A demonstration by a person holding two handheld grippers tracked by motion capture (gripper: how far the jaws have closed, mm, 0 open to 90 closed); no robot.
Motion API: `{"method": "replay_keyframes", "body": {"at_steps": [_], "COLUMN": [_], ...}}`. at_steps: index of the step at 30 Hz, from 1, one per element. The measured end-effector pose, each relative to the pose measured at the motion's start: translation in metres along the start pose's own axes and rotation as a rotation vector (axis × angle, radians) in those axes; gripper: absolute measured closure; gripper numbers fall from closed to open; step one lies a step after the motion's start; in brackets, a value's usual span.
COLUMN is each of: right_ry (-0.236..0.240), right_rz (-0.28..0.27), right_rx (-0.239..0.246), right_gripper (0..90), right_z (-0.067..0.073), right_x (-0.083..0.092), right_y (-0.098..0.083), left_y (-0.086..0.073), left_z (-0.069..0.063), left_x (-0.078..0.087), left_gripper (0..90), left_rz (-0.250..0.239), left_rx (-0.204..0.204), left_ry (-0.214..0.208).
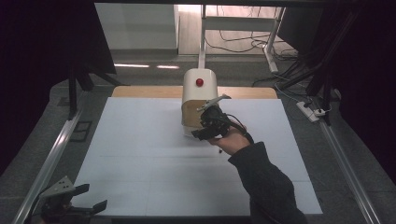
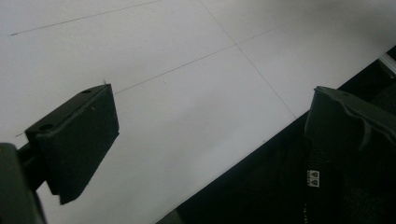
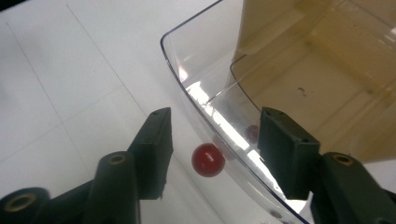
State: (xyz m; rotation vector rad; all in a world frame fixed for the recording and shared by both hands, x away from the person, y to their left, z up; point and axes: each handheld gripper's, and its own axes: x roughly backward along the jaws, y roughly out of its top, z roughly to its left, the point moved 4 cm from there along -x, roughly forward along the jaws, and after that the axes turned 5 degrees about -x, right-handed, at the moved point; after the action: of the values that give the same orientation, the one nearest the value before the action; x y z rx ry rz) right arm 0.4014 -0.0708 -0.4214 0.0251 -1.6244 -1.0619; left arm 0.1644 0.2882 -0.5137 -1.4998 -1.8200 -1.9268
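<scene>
A wide white surface (image 1: 140, 154) lies under a fixed overhead camera, with a strip of bare wood along its far edge. Near the middle of that far side stands a cream, round-topped bread box (image 1: 198, 100) with a red knob on top; its clear curved lid (image 3: 205, 100) is swung open toward the person. A dark sleeve (image 1: 266, 186) reaches in from the lower right, and the hand at its end holds the right tongs (image 1: 208, 132) at the front of the box, just at the lid. In the right gripper view these tongs (image 3: 212, 149) stand partly open, holding nothing: one jaw is outside the clear lid and the other is over the box's cream inside, so the lid's rim runs between them without either pad pressing on it. A small red knob (image 3: 208, 160) sits on the outer face of the lid in the gap between the jaws, touching neither, and its fainter reflection shows through the plastic. The left tongs (image 1: 88, 198) rest at the near left corner of the surface, well apart from the box; in the left gripper view they (image 2: 205, 140) gape wide and empty over the surface's near edge.
</scene>
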Motion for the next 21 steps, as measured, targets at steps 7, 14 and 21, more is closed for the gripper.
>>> {"method": "replay_keyframes", "body": {"at_steps": [7, 14, 21], "right_ry": [-0.003, 0.004, -0.002], "right_rz": [-0.045, -0.085, -0.106], "right_rx": [-0.023, -0.047, -0.039], "right_gripper": [33.1, 23.7, 17.0], "right_z": [-0.002, -0.002, 0.001], "right_x": [0.01, 0.021, 0.03], "right_y": [-0.002, -0.004, -0.01], "left_y": [0.0, 0.0, 0.0], "left_z": [-0.001, 0.0, -0.001], "left_x": [0.0, 0.0, 0.002], "left_gripper": [3.2, 1.7, 0.0], "left_rz": [0.002, -0.003, -0.017], "left_rx": [-0.008, 0.0, -0.013], "left_ry": [-0.001, -0.012, -0.009]}}
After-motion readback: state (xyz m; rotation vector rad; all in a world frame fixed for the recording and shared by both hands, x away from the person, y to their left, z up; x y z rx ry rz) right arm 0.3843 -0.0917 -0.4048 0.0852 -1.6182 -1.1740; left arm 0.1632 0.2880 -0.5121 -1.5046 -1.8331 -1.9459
